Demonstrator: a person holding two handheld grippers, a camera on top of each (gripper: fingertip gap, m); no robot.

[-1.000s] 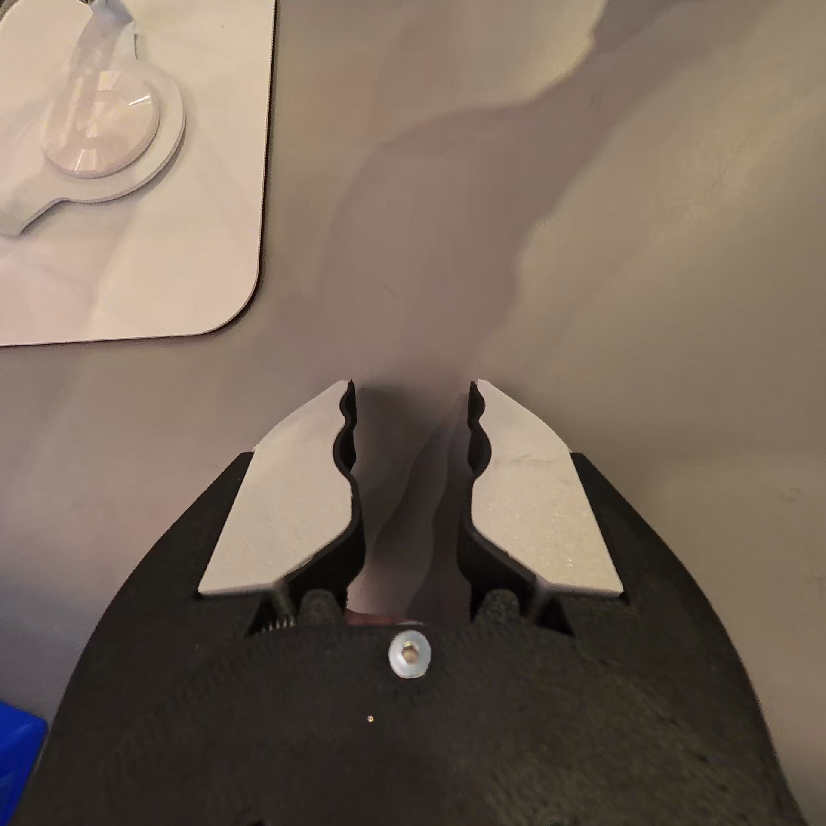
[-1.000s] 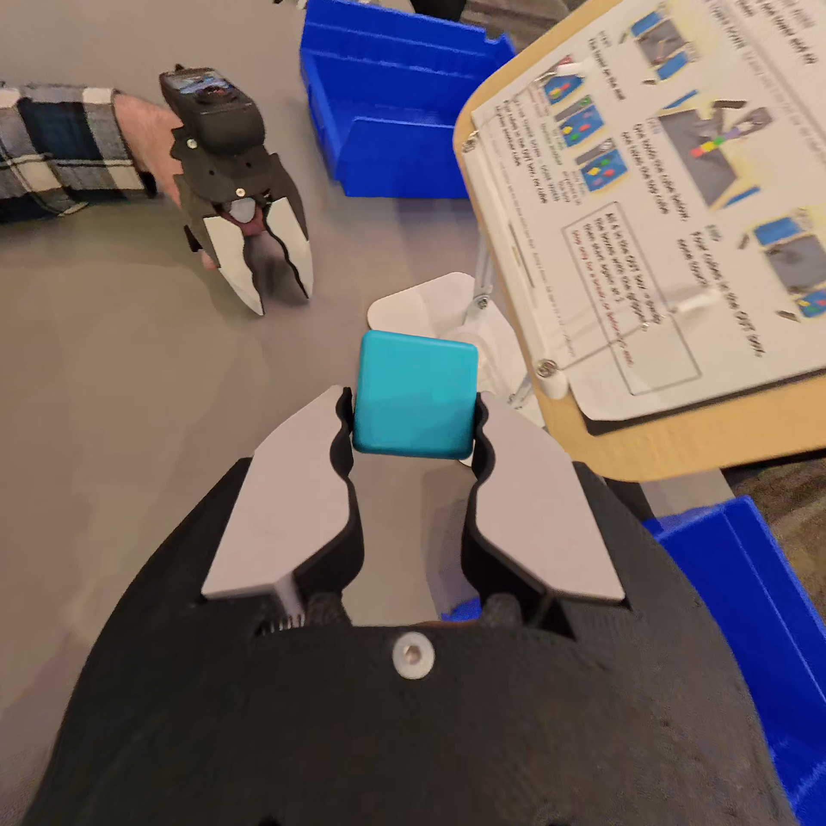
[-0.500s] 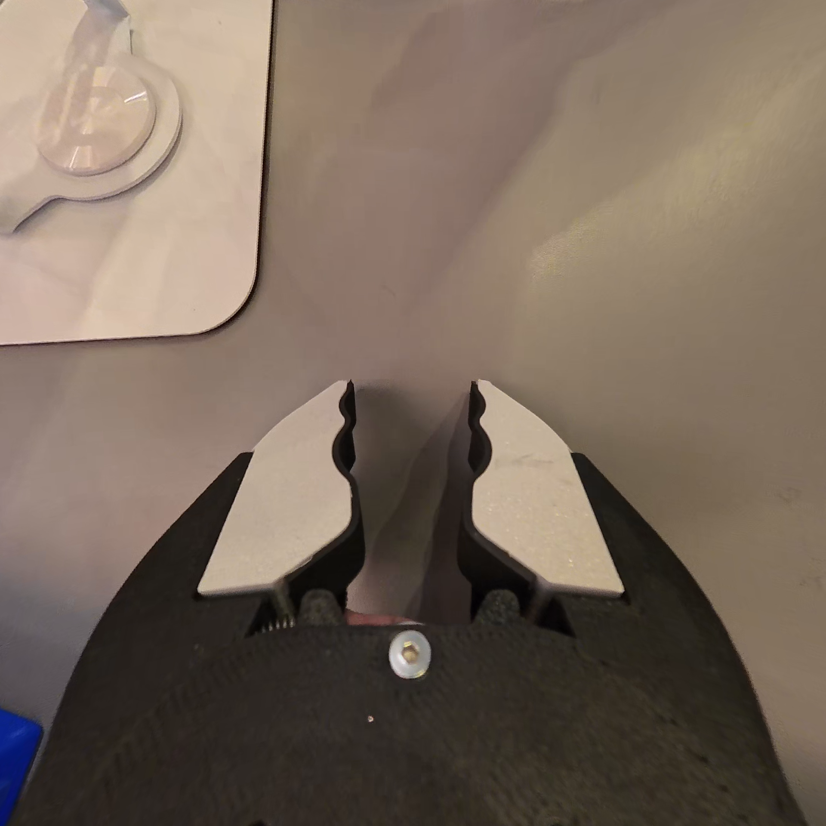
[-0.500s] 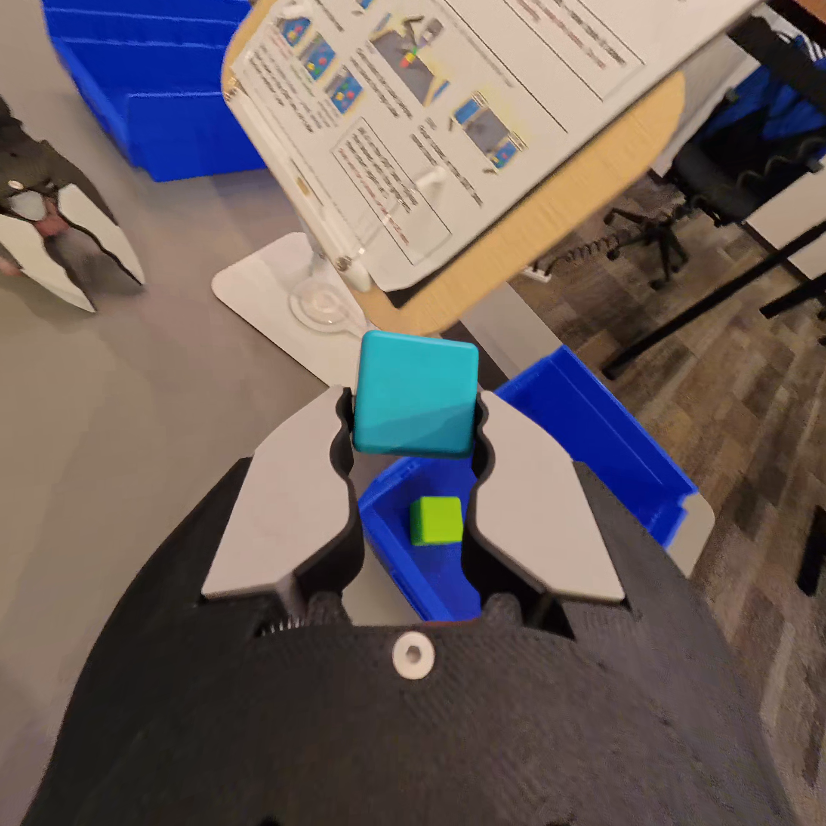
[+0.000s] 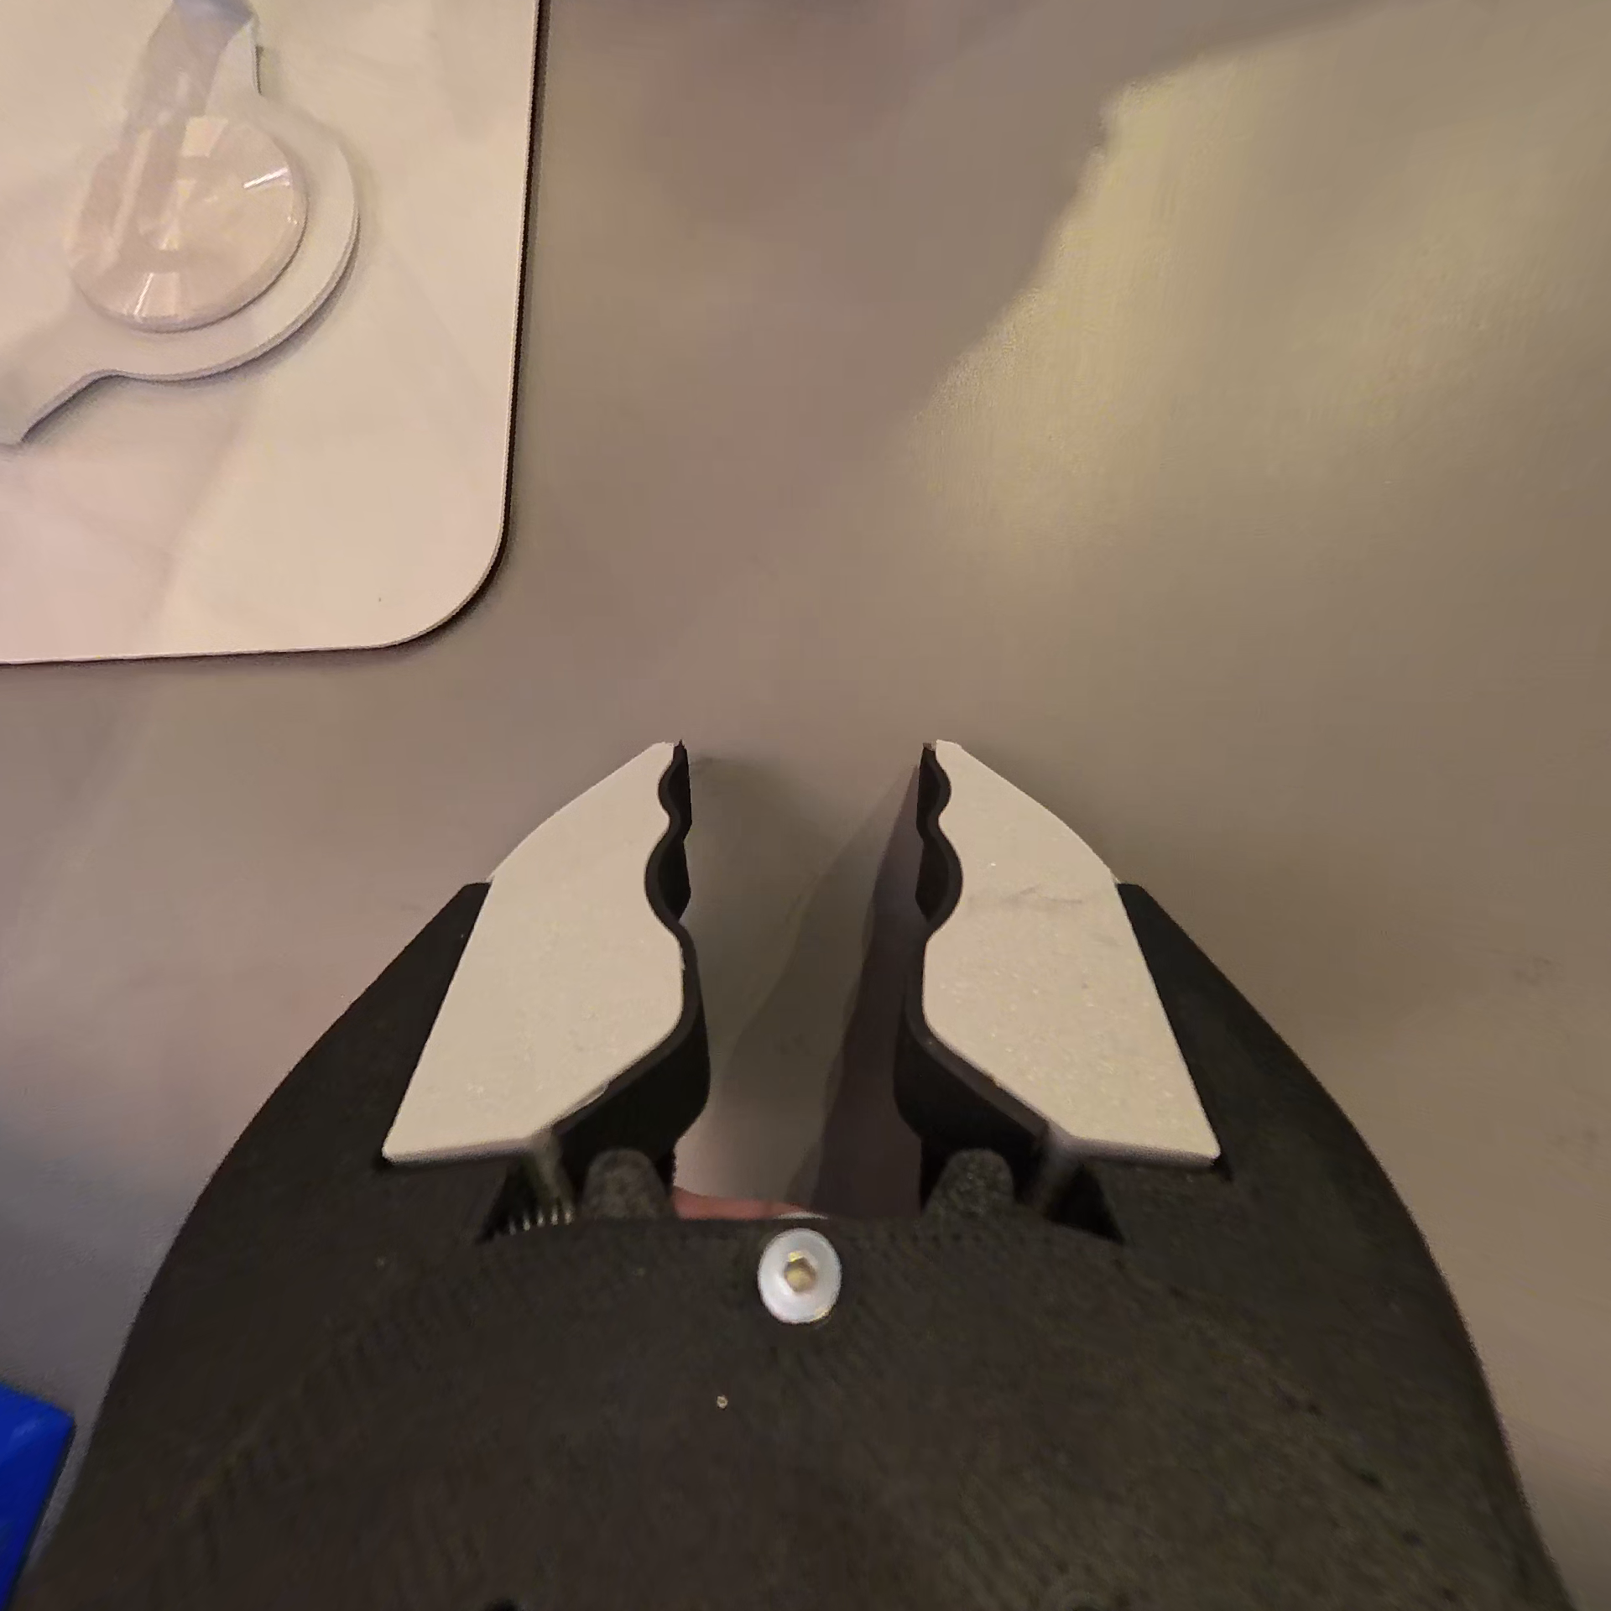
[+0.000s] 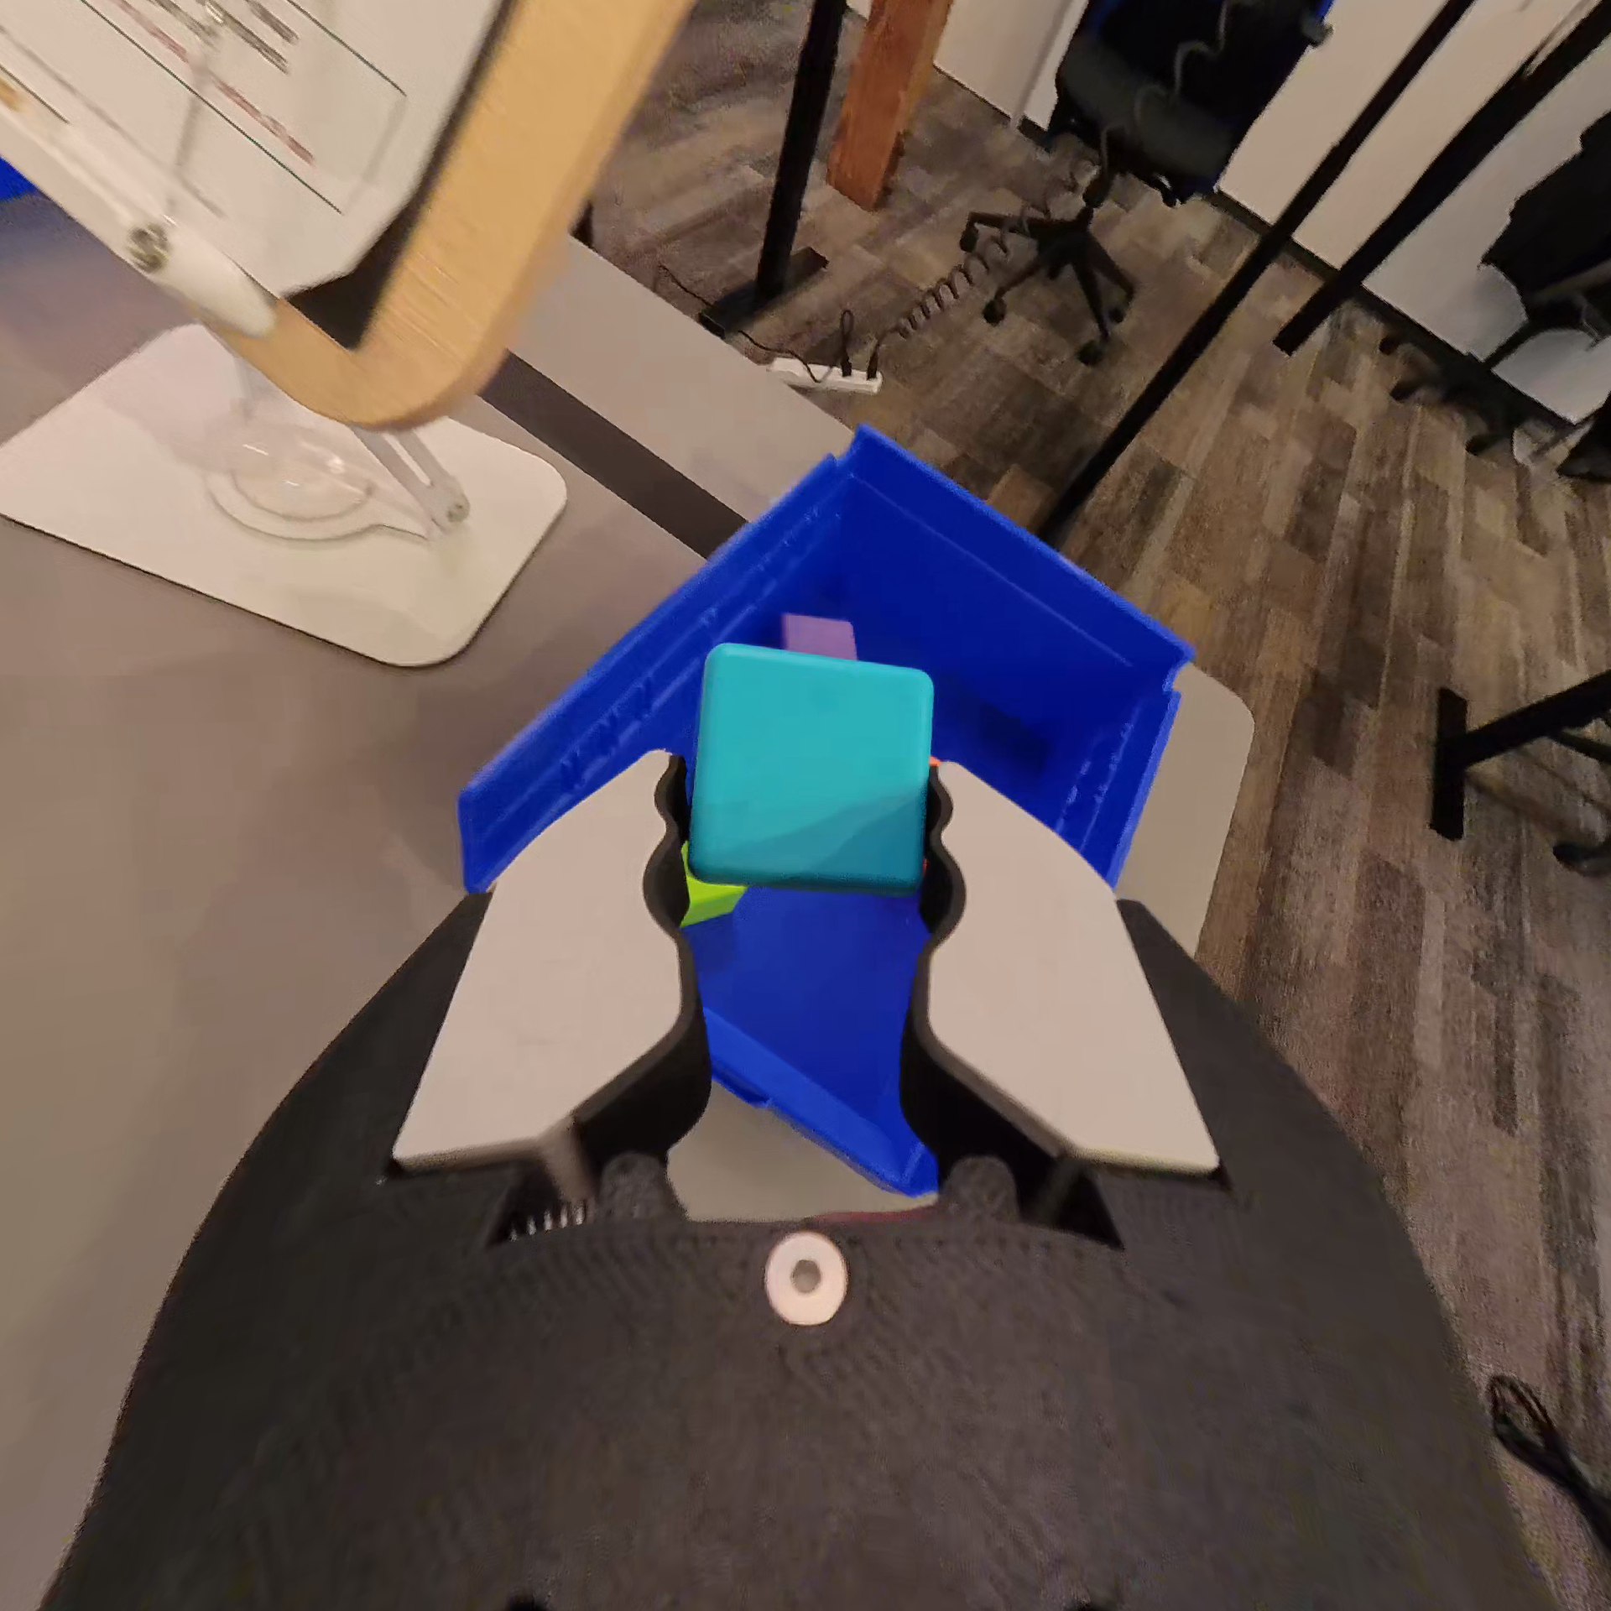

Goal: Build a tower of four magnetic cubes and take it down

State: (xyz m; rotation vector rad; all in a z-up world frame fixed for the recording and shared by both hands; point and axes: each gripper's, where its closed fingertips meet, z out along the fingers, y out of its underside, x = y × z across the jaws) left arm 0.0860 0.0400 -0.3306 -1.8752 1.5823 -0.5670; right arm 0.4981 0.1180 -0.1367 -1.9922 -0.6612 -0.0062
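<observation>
Left claw [image 5: 805,758] empty, jaws parted, poised low over bare grey worktop [image 5: 1220,610], nothing between the fingers; white stand base [image 5: 261,436] off to its upper left, a blue corner [image 5: 26,1464] at the bottom left edge. Right claw [image 6: 806,767] clamped on one teal cube [image 6: 811,776], held by two opposite side faces near the tips, raised above a blue bin [image 6: 1002,593] at the worktop's [image 6: 174,785] edge. Behind the cube in the bin: a sliver of green cube [image 6: 708,898], a purple cube [image 6: 819,635], a speck of orange at the right jaw, too small to name. Counted: one cube in hand, two more surely seen in the bin, one bin in this view, one stand with a wooden board [image 6: 453,261]. Likely hard, smooth, light plastic with rounded edges; liable to slip or twist if pinched off-centre, so best gripped flat on opposing faces. Magnets may snap it toward neighbours on release. Judged near the end of take-down, cube about to be dropped in.
</observation>
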